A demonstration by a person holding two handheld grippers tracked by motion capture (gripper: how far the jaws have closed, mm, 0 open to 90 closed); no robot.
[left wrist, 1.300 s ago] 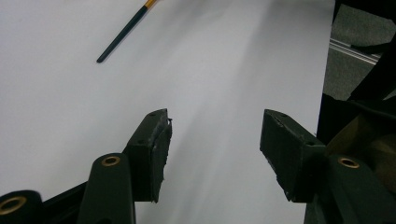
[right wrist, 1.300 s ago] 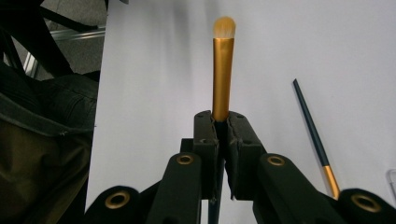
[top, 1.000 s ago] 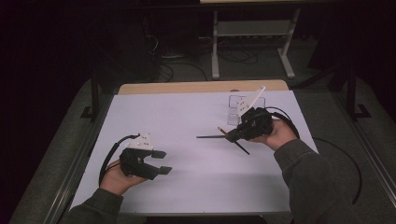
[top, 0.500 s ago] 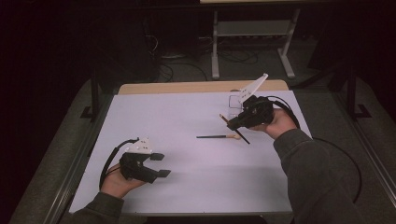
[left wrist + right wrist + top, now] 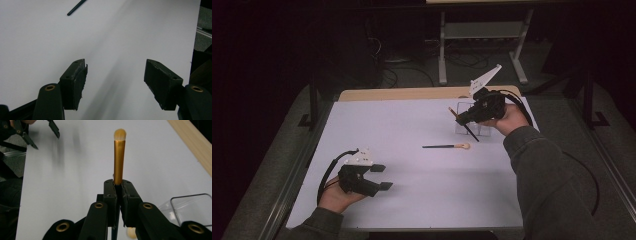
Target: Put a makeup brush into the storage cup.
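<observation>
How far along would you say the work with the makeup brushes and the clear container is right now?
Nothing looks done: the clear container shows no brush inside. In hand: the right gripper is shut on a gold-ferruled brush beside the container. Left: the second brush on the table; the left gripper is open.

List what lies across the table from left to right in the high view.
Left hand-held gripper, open → loose brush lying on the table → right hand-held gripper, shut on a second brush, above the clear box.

brushes: 2 [image 5: 463, 123] [image 5: 446, 146] | clear container: 1 [image 5: 472, 120] | tongs: 2 [image 5: 382, 177] [image 5: 460, 119] | table: 1 [image 5: 412, 200]
</observation>
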